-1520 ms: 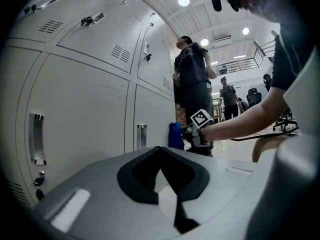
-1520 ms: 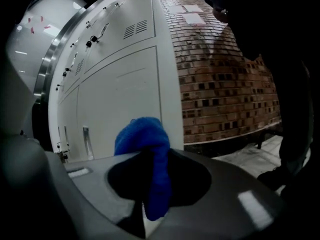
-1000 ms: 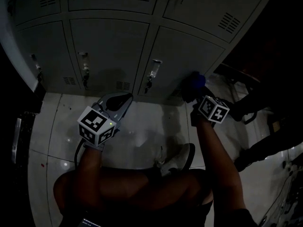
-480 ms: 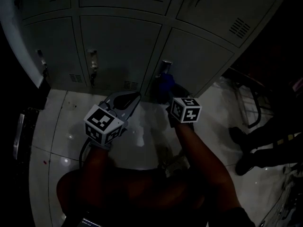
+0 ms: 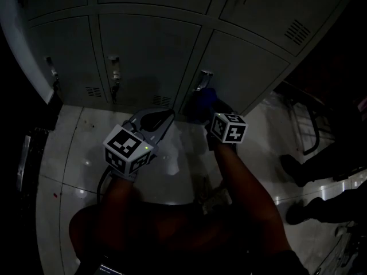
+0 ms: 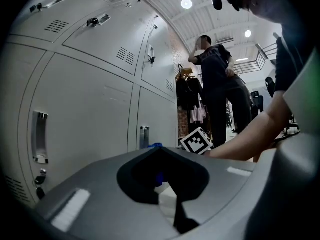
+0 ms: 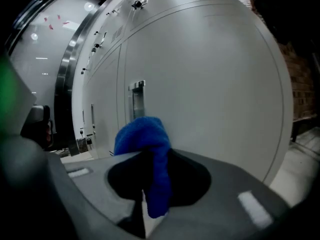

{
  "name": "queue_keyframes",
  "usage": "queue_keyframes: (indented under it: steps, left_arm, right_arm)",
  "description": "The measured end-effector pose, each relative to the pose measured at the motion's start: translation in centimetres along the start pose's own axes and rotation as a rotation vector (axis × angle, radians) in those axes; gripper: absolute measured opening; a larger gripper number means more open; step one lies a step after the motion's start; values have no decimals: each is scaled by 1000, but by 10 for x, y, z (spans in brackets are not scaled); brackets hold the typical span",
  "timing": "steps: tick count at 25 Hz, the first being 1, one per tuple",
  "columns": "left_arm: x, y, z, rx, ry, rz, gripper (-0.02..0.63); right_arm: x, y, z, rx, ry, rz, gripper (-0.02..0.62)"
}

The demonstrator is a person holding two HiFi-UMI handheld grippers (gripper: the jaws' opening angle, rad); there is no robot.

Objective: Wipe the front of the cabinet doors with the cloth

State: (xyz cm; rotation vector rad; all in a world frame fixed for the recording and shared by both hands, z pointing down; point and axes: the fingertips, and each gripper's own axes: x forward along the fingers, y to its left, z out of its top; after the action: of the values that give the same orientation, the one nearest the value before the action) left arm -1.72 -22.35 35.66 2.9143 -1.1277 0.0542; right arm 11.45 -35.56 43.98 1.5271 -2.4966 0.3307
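Grey metal cabinet doors [image 5: 143, 44] fill the top of the head view. My right gripper [image 5: 207, 112] is shut on a blue cloth [image 5: 200, 104], which is bunched against the lower right door [image 5: 246, 67], just below its handle [image 5: 203, 79]. In the right gripper view the cloth [image 7: 145, 139] hangs between the jaws of the right gripper [image 7: 145, 156], with the door [image 7: 215, 84] and handle [image 7: 137, 99] close behind. My left gripper [image 5: 153, 121] hovers low before the middle door, shut with nothing in it. In its own view the left gripper [image 6: 159, 150] points along the doors [image 6: 85, 109].
Glossy white floor tiles [image 5: 74, 148] lie below the doors. A person [image 6: 220, 84] stands further down the row beside hanging clothes [image 6: 189, 95]. Someone's dark shoes [image 5: 301, 171] and a metal frame [image 5: 309, 125] are at the right. A dark object [image 5: 26, 159] sits at the left edge.
My right gripper has slid left with the cloth, from the lower right door's bottom right corner to beside its handle. The left gripper has stayed about where it was.
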Motion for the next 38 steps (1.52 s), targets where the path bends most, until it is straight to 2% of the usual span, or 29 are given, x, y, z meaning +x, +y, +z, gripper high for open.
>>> queue_keyframes:
  steps: [15,19,24,26,30,34,38]
  left_arm:
    - [3,-4,-6,14,23,-9,0]
    - [4,-4,-7,17,27,-12,0]
    - [4,-4,-7,17,27,-11,0]
    - [4,-4,-7,18,25,-9,0]
    - [3,-3,-5,15,20,-6,0]
    - [2,-2,-5,17,19,1,0]
    - [0,-2,-2,16,13,5,0]
  right_arm:
    - [-65,-140,-18,57,1,-263,77]
    - [-79,-166,-23,93,-2,-318,77]
    - [-90,-176,-26,185,-19,-333,77]
    - [-92,-169,-21,205,-33,-308,77]
    - [-91,-135,-10,133,-44,-235,77]
    - [-76,-65,-3,102,-53,-100,77]
    - [-52,17,-17,59,-12,59,77]
